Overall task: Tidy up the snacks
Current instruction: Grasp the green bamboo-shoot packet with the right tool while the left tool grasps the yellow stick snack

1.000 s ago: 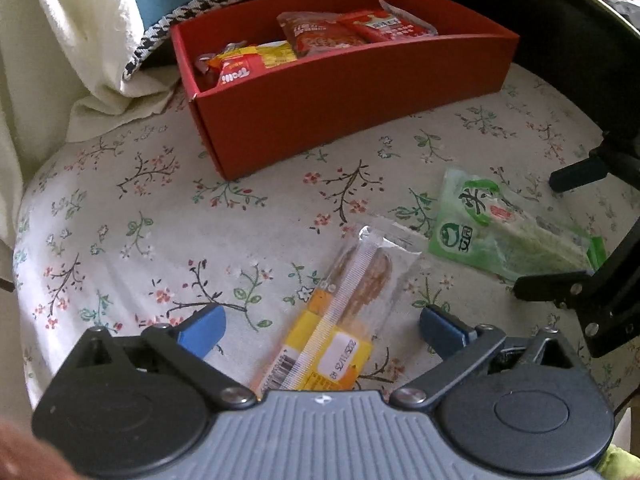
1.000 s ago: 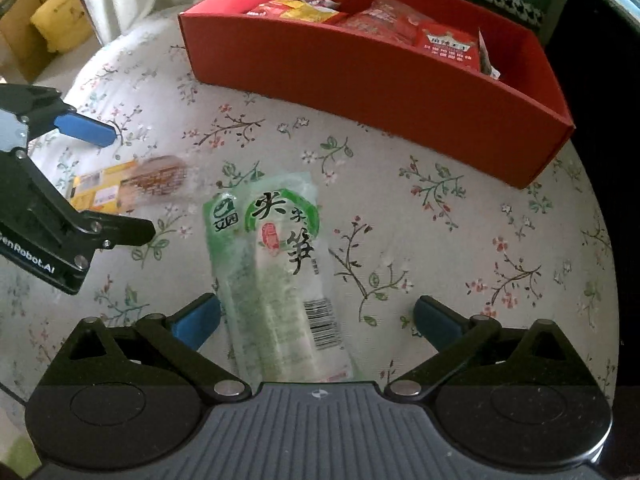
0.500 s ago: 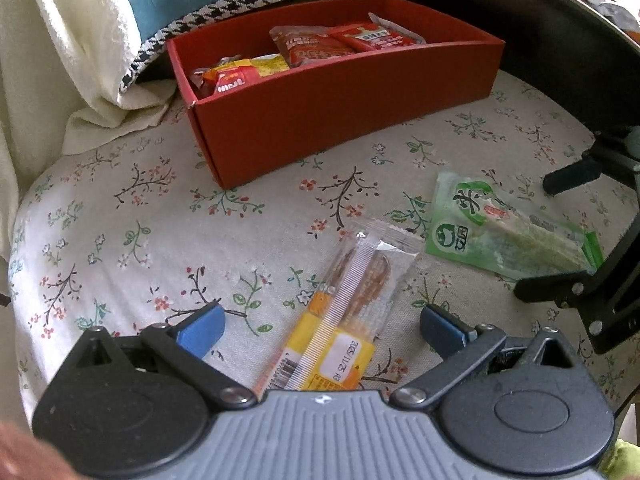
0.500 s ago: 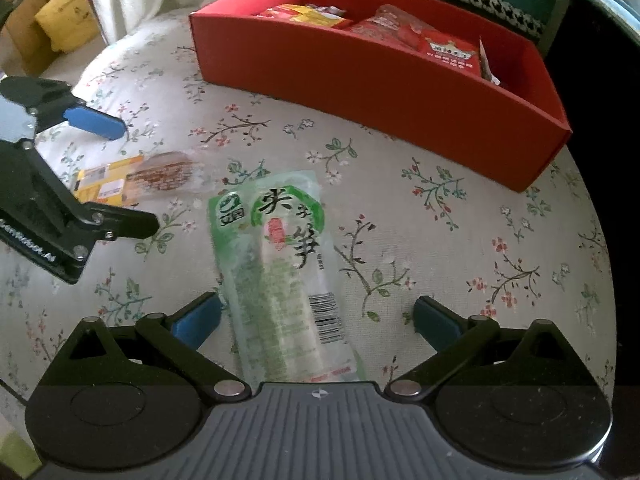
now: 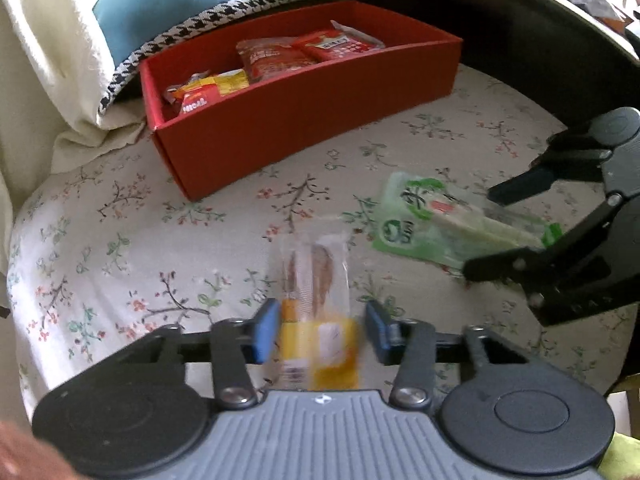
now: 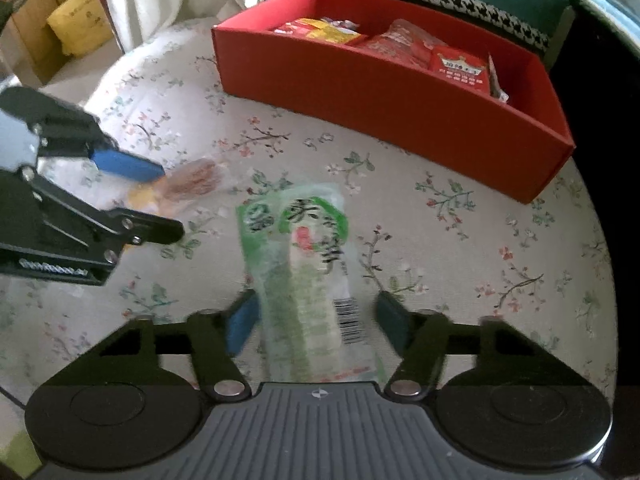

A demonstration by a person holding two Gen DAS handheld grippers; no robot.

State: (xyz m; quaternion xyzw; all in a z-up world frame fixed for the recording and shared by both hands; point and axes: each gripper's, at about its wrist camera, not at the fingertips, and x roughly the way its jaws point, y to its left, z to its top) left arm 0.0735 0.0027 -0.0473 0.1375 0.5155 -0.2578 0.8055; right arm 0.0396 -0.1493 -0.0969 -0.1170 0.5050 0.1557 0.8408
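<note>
Left gripper (image 5: 320, 330): pads part-closed either side of one orange-and-clear snack bar (image 5: 316, 300); contact cannot be told through the blur. Right gripper (image 6: 316, 322): jaws likewise narrowed around one green packet (image 6: 308, 276), contact unclear. Both lie on the floral cloth (image 5: 120, 240). One red box (image 5: 300, 116) far, holding several red and yellow packets.

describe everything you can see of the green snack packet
The flat green-and-clear plastic snack packet lies lengthwise on the floral cloth, apart from the red cardboard box. Its far end carries a green printed label with dark characters and a red mark; a barcode sits near its close end, and pale contents show through. The right gripper straddles its near end, jaws narrowed on either side, contact blurred.
</note>
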